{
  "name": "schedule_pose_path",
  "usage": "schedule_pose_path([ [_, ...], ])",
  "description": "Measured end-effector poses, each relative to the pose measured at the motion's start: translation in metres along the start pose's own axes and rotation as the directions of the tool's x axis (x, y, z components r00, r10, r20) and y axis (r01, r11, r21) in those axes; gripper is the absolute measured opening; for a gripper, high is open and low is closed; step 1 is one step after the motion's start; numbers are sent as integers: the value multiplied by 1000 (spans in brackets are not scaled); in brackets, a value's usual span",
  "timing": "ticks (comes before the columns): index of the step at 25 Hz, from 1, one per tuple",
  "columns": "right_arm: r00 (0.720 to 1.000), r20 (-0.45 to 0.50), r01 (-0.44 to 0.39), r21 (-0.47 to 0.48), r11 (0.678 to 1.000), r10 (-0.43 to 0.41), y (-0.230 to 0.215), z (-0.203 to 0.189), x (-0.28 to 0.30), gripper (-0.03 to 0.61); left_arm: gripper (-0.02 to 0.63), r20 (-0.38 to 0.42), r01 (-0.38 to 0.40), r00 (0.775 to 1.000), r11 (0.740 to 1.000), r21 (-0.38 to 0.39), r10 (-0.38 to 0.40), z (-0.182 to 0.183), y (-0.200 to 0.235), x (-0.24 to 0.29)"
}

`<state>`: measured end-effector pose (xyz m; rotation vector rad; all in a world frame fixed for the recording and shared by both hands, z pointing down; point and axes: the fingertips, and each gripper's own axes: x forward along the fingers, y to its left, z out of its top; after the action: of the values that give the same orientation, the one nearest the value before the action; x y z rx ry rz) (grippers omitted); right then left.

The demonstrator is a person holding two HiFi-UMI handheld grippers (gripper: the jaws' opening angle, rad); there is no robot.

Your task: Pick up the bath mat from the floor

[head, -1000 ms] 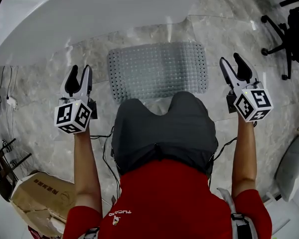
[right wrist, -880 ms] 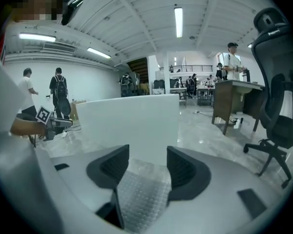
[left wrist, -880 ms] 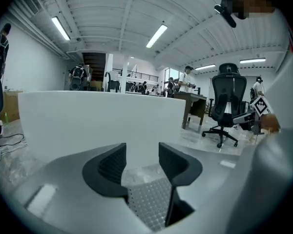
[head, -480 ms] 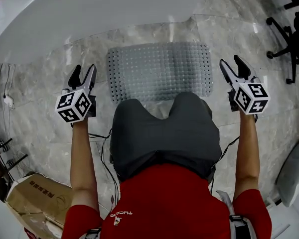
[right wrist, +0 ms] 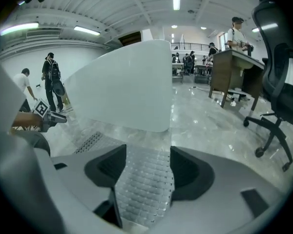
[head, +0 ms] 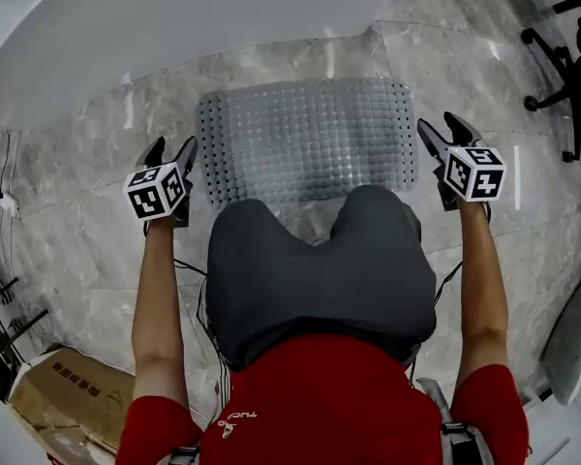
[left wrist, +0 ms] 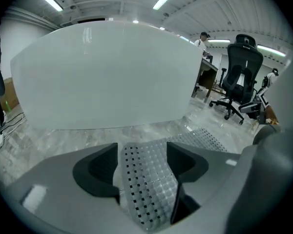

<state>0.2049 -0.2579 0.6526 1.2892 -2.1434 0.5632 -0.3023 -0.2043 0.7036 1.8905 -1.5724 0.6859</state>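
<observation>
Mat (head: 305, 139) flat on floor (head: 97, 231) | looks thin, soft, perforated, light; will likely sag, so take both short ends | left hand-held gripper (head: 171, 146), right hand-held gripper (head: 440, 124): jaws just opened wide, mat ends between them, unpinched

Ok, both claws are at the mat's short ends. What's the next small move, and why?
Probably ease both claws lower, onto the mat's end edges. The left claw and right claw have just been opening, and their jaws stand apart. The bath mat lies flat on the floor. It shows in each gap but is not pinched, so closing now would likely grab nothing.
</observation>
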Motion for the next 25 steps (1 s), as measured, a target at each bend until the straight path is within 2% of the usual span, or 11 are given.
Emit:
schedule_pose_path([
  [6,996,-84,13,21,1000,-11,-16,-49,32,255,310,-79,7,997,1000,-17,-8,-39,1,33],
  [9,992,-126,17,32,999,-13,-24,-71,49,256,320,-128,11,992,1000,-1,-11,-58,3,52],
  [12,984,-178,22,50,999,-12,-30,-96,67,259,328,-179,12,984,1000,11,-9,-77,6,69],
  [18,961,-275,24,79,997,-2,-42,-141,99,262,333,-244,12,970,1000,-13,-14,-106,12,103],
  [25,935,-354,45,129,991,4,-53,-176,128,270,342,-356,0,934,998,-57,-20,-146,25,124],
])
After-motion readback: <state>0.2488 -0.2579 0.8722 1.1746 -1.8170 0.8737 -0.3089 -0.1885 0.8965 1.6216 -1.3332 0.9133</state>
